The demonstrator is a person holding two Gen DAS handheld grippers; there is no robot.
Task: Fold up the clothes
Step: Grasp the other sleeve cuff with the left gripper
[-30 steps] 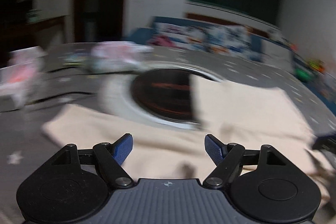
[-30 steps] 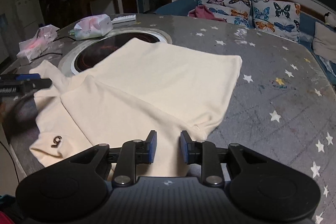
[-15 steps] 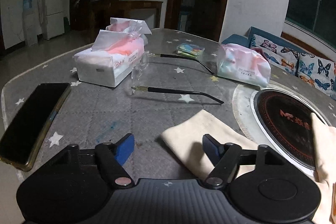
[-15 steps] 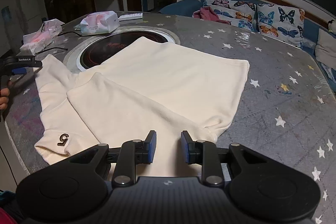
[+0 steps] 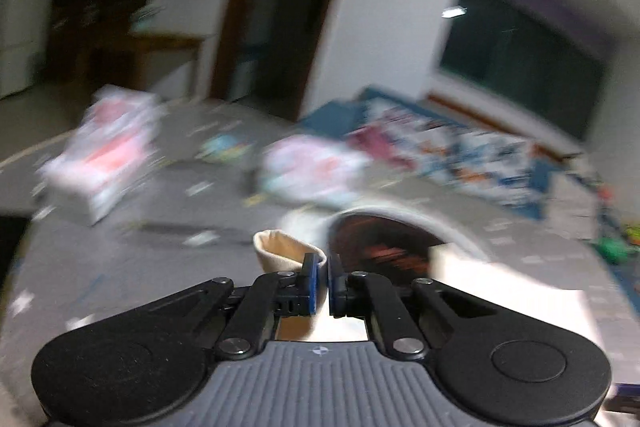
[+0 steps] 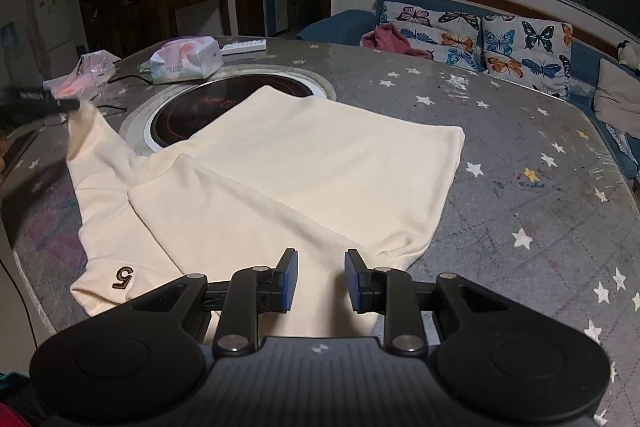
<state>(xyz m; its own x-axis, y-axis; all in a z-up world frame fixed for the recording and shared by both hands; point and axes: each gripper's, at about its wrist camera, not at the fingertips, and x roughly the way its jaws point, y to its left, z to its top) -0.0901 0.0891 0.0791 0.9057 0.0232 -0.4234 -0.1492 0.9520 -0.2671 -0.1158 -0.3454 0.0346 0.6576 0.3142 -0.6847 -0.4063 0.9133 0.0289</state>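
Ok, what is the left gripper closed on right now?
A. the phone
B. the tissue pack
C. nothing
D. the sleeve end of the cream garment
D: in the left wrist view the left gripper is shut on the cream sleeve cuff, and the right wrist view shows that sleeve pulled up off the table.

Right wrist view: garment (image 6: 304,163) flat on tabletop (image 6: 520,147), centre. Round cooktop inset (image 6: 224,107) at 11 o'clock of it, partly under garment's far edge. Tissue pack (image 6: 188,61) behind cooktop, remote (image 6: 244,47) just right of pack. Sleeve end (image 6: 86,119) at 10 o'clock, lifted off tabletop, pinched in left hand-held gripper (image 6: 72,103). Right hand-held gripper (image 6: 318,281) at 6 o'clock over garment's near edge. Sofa w/ cushions (image 6: 480,39) behind tabletop, 1 o'clock.
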